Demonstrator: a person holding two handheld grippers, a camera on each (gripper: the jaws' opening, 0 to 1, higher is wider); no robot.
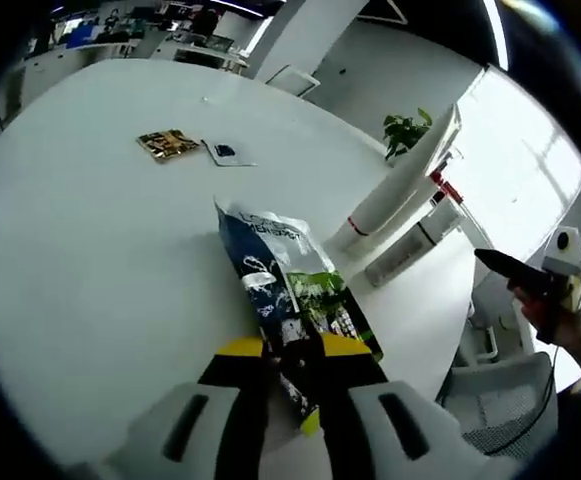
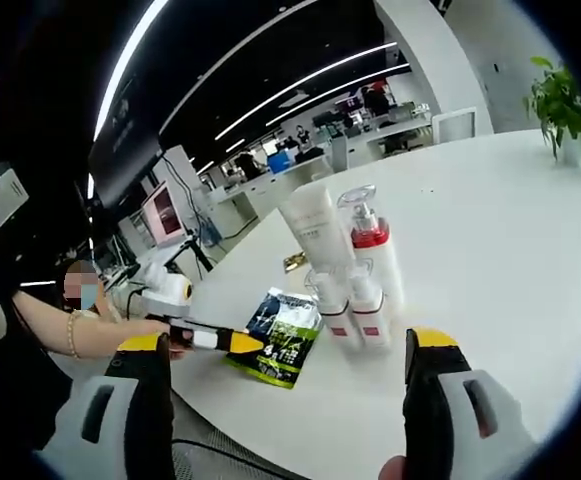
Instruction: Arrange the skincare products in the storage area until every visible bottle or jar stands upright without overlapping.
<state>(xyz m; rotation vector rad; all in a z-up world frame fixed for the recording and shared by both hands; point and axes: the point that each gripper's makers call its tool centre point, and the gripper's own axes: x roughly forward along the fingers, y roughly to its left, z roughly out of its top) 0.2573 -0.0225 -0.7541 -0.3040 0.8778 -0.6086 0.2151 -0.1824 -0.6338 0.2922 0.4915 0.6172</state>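
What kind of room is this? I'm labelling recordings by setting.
Probably an open-plan office: a large white table, rows of desks with monitors behind it, long ceiling strip lights, and a potted plant.

Sachet [image 2: 285, 335] lies on the table [image 2: 490, 240], just left of upright bottles [image 2: 355, 285]

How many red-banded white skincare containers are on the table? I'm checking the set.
4: a tall tube, a pump bottle, and two small bottles in front. Others may be hidden behind.
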